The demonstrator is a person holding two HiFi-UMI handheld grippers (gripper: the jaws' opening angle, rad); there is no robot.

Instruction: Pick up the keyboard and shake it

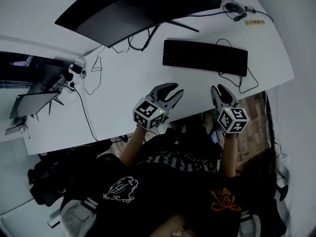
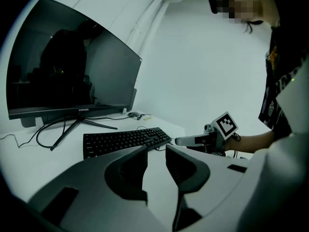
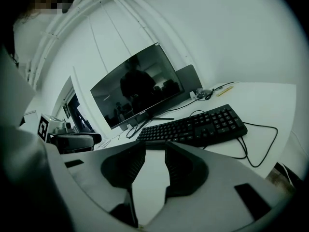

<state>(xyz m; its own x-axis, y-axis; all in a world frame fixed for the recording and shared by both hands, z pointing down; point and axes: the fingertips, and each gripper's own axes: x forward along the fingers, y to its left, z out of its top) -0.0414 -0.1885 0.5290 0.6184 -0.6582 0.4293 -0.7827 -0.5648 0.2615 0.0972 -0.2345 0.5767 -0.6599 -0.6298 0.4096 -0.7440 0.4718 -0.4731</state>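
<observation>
2 grippers hover over the near edge of the white desk (image 1: pixel 133 83), and neither touches anything. The left gripper (image 1: pixel 173 91) has its jaws a narrow gap apart, with only bare desk showing between them. The right gripper (image 1: pixel 223 89) is the same: a slim gap and nothing in it. Both point toward the keyboard (image 1: pixel 205 57), which lies flat on the desk beyond them, well apart from both sets of fingertips and a little to the right of centre.

The likely trouble starts with the jaws. As narrow as they stand, they may butt against the keyboard's front edge instead of sliding over it and push it away. If 1 side grips before the other, the board could twist or slip out during the shake.

The cable (image 1: pixel 252 80) loops from the keyboard's right end toward the desk edge. A high lift could pull it taut and jerk the board from the pads.

Farther back, the monitor (image 1: pixel 123 9) has a stand leg reaching close to the keyboard's far left corner, so a wide swing might strike it. The mouse (image 1: pixel 233 7) sits at the far right.

No containers appear in any view.
</observation>
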